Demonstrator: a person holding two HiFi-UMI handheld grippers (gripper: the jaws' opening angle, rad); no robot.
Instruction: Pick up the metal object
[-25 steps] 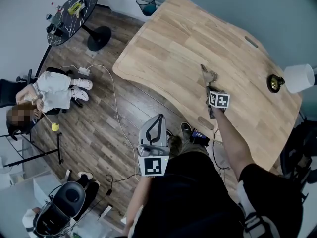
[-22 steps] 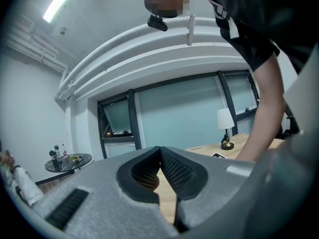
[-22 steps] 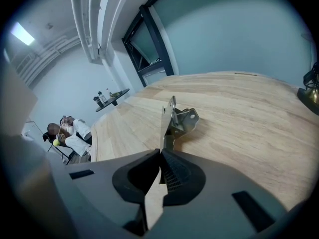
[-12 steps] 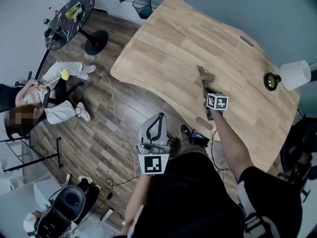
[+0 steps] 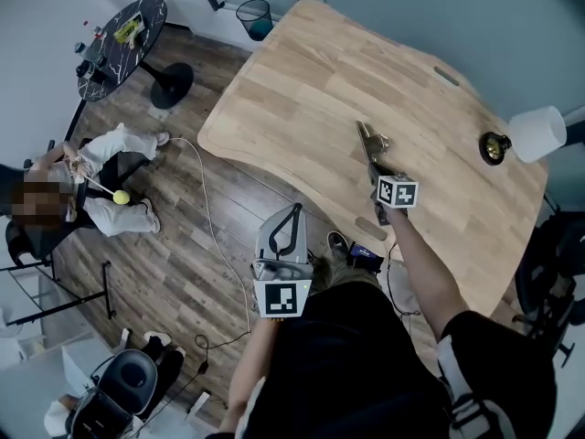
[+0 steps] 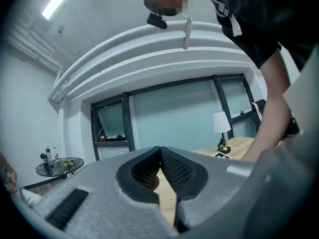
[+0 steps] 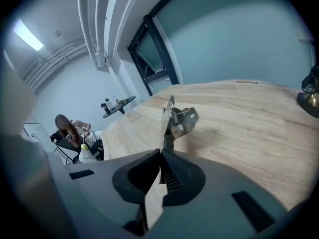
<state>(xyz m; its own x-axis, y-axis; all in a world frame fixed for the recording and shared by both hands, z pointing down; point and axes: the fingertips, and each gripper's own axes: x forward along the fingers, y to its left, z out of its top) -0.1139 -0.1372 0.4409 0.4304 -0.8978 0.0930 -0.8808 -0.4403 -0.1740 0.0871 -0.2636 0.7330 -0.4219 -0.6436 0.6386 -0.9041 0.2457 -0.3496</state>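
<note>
Over the wooden counter (image 5: 302, 71), our right gripper (image 7: 160, 153) is clamped on the dark end of the metal object (image 7: 178, 119), which juts forward close to the wood. Off the counter's near edge, our left gripper (image 6: 159, 151) hangs with its jaws pressed together, holding nothing.

Shirt (image 5: 366, 373) black, short-sleeved. Left gripper (image 5: 293, 212) and right gripper (image 5: 376, 168) grey. Each carries a black-and-white marker cube (image 5: 281, 300).

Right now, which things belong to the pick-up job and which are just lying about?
Job:
metal clamp
right tongs, shut on it
wooden table

Lying about:
lamp
wastebasket
round side table
left tongs, shut, empty
</note>
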